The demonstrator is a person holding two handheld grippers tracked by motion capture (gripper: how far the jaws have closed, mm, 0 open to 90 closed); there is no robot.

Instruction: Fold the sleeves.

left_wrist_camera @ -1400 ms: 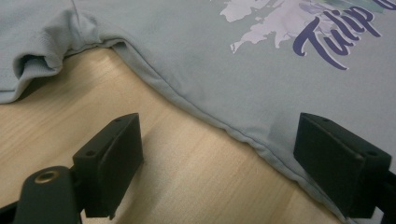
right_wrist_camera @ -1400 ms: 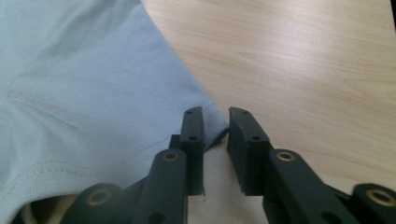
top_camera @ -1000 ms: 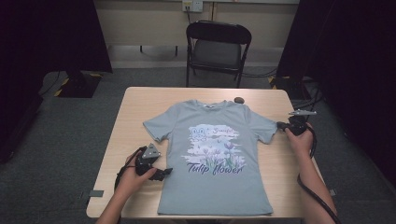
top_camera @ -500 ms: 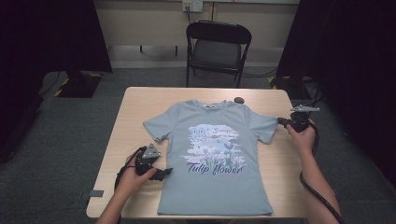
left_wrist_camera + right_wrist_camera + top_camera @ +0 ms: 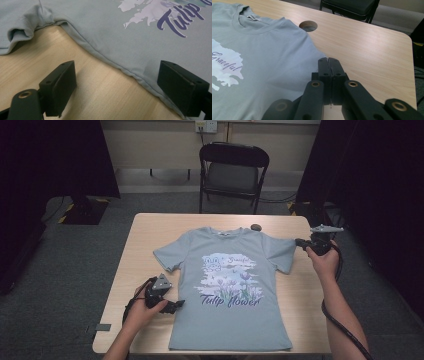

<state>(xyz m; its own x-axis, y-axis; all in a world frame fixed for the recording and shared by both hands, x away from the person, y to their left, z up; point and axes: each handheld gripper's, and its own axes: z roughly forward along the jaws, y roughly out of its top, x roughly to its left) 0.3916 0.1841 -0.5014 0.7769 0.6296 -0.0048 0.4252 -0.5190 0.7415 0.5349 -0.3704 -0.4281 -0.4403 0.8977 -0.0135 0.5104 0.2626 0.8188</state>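
A light blue T-shirt [image 5: 230, 285] with a "Tulip flower" print lies face up and flat on the wooden table [image 5: 145, 250]. My left gripper [image 5: 176, 306] rests at the shirt's left side seam, below the sleeve. It is open, and in the left gripper view [image 5: 117, 82] its jaws stand on either side of the hem [image 5: 125, 71] without touching it. My right gripper [image 5: 299, 241] is at the tip of the right sleeve, held a little above the table. Its jaws [image 5: 328, 60] are shut, and the sleeve's edge [image 5: 312, 53] runs up into them.
A black folding chair [image 5: 232, 170] stands behind the table's far edge. A round cable hole [image 5: 308, 25] sits in the tabletop just beyond the collar. Bare wood lies left and right of the shirt. The right gripper's cable [image 5: 345, 330] trails down past the forearm.
The right gripper has risen a little, taking the tip of the right sleeve with it. The left gripper and the rest of the shirt have not moved.
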